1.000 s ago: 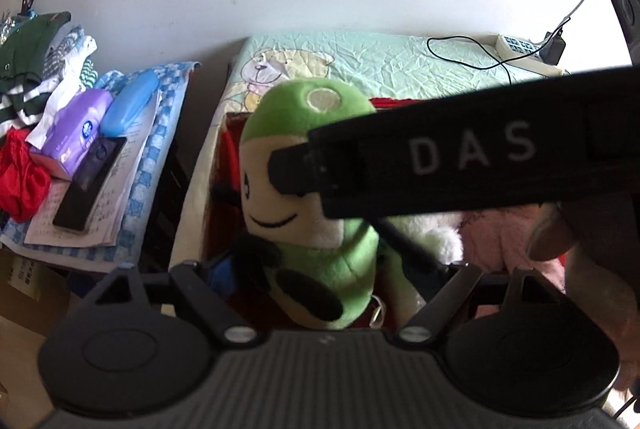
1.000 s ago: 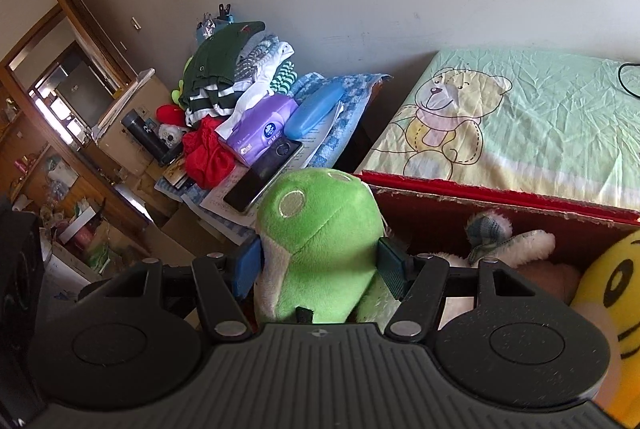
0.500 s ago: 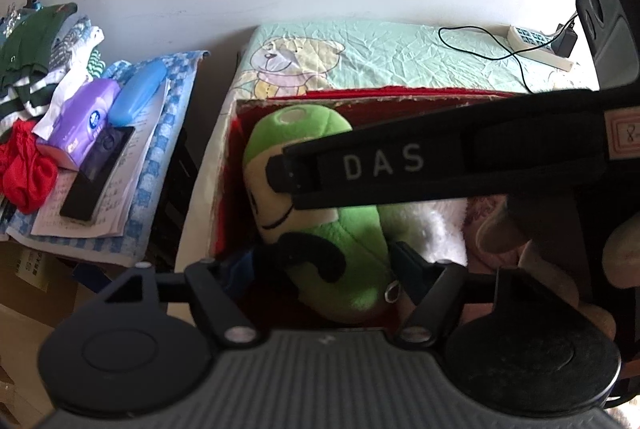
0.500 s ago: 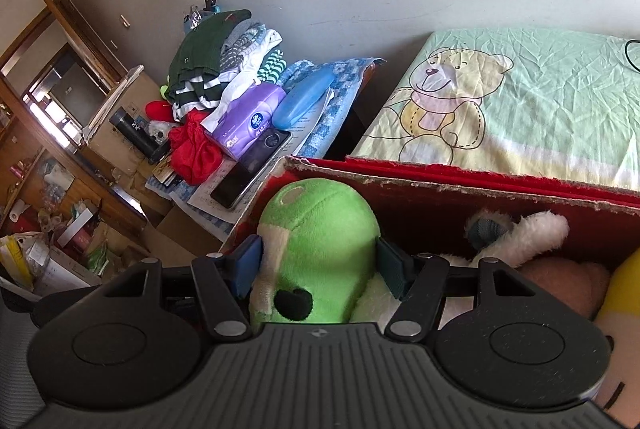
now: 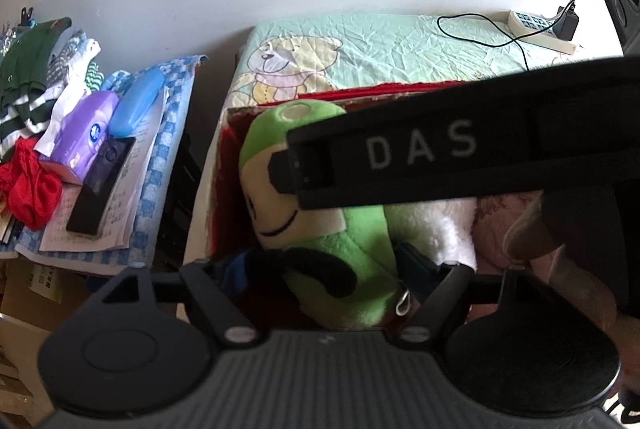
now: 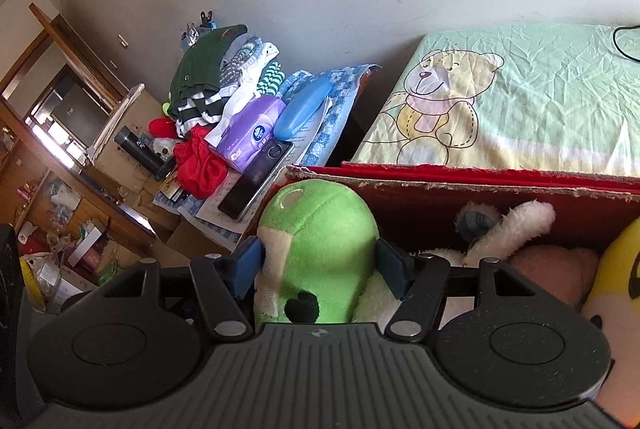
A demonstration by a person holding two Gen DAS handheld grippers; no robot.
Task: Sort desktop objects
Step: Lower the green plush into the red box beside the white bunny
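The right tool (image 6: 318, 261) had its two blue-padded fingers (image 6: 248, 261) pressed against either flank of a bright green plush toy with a cream face and black patches (image 6: 316, 229), closed about it with the pile dimpling slightly at the pads, so the grip looked firm. The left tool (image 5: 320, 265) stood with its fingers spread wide to either side of the same toy's lower body; whether they touched it could not be told, and it seemed to be holding nothing. The toy sat in the left end of a red-lined cardboard box (image 6: 480, 185), leaning against a white fluffy plush (image 6: 520, 225) with a pink one (image 6: 556, 265) and a yellow smiley one (image 6: 616, 269) beyond. It would likely be light, soft and springy (apt to squash and slip out of a shallow pinch), so the broad middle of the body seemed the best place to take it, rather than a limb or the small metal ring near its base (image 5: 403, 303). The left view alone showed the toy's smiling face, that ring, and the black arm of the right tool lettered "DAS" (image 5: 420, 149) crossing in front. The right view alone showed the yellow plush and the top of the toy's head, and gave a plainer look at the cluttered side bench with the purple tissue pack (image 6: 256, 133).
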